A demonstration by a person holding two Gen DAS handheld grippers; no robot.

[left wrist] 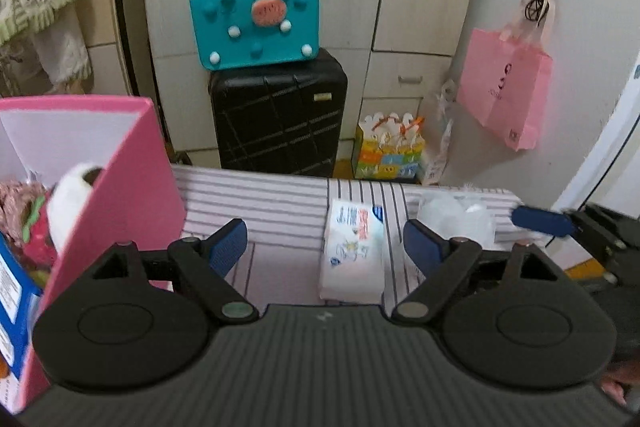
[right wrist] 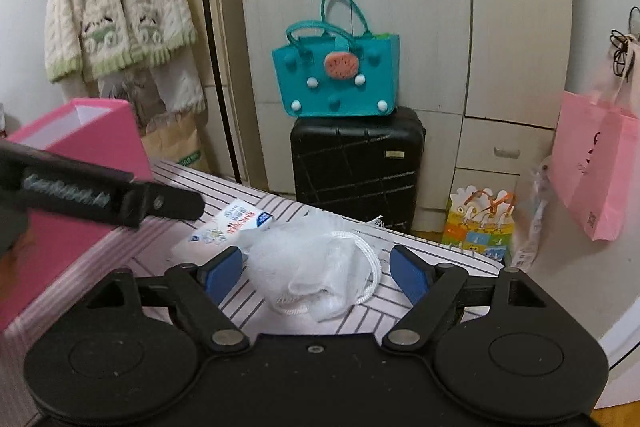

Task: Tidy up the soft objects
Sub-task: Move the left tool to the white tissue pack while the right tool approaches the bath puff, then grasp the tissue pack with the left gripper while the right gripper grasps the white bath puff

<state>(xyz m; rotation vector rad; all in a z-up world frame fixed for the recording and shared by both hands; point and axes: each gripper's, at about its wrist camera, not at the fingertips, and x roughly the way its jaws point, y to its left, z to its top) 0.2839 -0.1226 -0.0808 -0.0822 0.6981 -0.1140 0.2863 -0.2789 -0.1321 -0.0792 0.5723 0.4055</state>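
White mesh bath pouf (right wrist: 316,267) with white cord loop, crumpled, lies on the striped surface at its right end, near edge. Tissue pack (left wrist: 352,251), white-pink wrapper with blue/red print, lies flat just left of the pouf, long side running near-to-far. Pink box (left wrist: 116,187), open top, white inside, stands at the left end. Inside it: white plush item (left wrist: 70,203) leaning on the right wall, pinkish fabric (left wrist: 18,203), red-green soft piece (left wrist: 36,239), blue-white pack (left wrist: 12,291) nearest.

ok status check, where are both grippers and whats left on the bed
Left gripper open, empty, over tissue pack. Right gripper open, straddling white mesh pouf, not closed. Pink box left, part filled. Path clear.
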